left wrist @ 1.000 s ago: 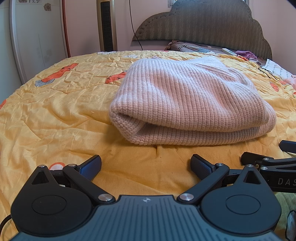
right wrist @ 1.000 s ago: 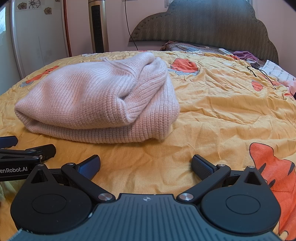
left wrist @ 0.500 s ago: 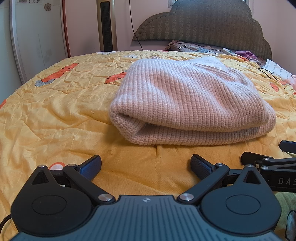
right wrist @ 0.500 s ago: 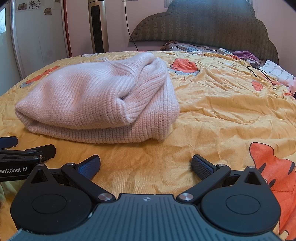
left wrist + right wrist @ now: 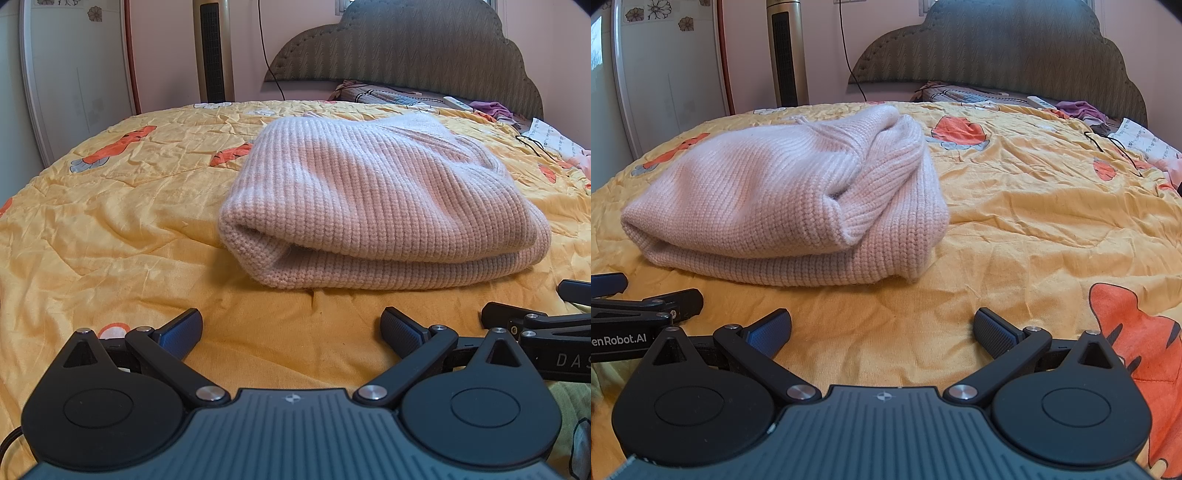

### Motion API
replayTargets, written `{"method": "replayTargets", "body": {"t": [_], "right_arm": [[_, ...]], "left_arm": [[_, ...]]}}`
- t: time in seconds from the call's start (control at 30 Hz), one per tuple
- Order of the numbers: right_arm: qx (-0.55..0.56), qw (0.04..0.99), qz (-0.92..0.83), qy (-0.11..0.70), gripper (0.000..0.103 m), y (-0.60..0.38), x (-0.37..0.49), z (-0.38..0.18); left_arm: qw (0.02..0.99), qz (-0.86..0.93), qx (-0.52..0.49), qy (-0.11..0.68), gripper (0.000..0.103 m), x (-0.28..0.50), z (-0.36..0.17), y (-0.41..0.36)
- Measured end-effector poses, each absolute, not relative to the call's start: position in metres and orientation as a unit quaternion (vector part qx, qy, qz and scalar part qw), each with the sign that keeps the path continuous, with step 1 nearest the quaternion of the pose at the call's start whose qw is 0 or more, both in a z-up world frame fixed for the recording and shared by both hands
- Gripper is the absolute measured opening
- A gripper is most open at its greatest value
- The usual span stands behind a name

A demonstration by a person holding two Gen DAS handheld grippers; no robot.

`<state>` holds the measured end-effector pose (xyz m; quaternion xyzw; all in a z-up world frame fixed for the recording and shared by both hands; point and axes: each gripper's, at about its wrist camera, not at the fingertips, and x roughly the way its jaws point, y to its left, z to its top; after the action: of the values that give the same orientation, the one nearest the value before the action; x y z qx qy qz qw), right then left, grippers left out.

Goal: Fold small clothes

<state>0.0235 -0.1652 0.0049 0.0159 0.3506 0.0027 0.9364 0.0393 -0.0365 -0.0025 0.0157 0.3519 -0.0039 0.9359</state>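
A pale pink knitted sweater point(image 5: 384, 206) lies folded in a thick bundle on the yellow bedspread point(image 5: 110, 221). It also shows in the right wrist view point(image 5: 783, 206), to the left of centre. My left gripper point(image 5: 291, 328) is open and empty, low over the bedspread, a short way in front of the sweater. My right gripper point(image 5: 882, 328) is open and empty, in front of the sweater's right end. The right gripper's fingers point(image 5: 517, 317) show at the right edge of the left wrist view. The left gripper's fingers point(image 5: 665, 299) show at the left edge of the right wrist view.
A dark padded headboard point(image 5: 406, 48) stands at the far end, with pillows and loose clothes point(image 5: 1078, 109) below it. A tower fan point(image 5: 212, 51) and a white wardrobe point(image 5: 74, 74) stand beyond the bed on the left. Papers and a black cord point(image 5: 1123, 144) lie at far right.
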Motion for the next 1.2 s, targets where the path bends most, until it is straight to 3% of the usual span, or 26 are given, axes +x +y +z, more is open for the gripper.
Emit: {"method": "replayTargets", "body": {"t": [1.2], "right_arm": [[0.013, 0.936, -0.003, 0.353, 0.102, -0.1643, 0.0174, 0.0067]], "left_arm": [[0.931, -0.025, 0.019, 0.365, 0.103, 0.0375, 0.0007, -0.0319]]}}
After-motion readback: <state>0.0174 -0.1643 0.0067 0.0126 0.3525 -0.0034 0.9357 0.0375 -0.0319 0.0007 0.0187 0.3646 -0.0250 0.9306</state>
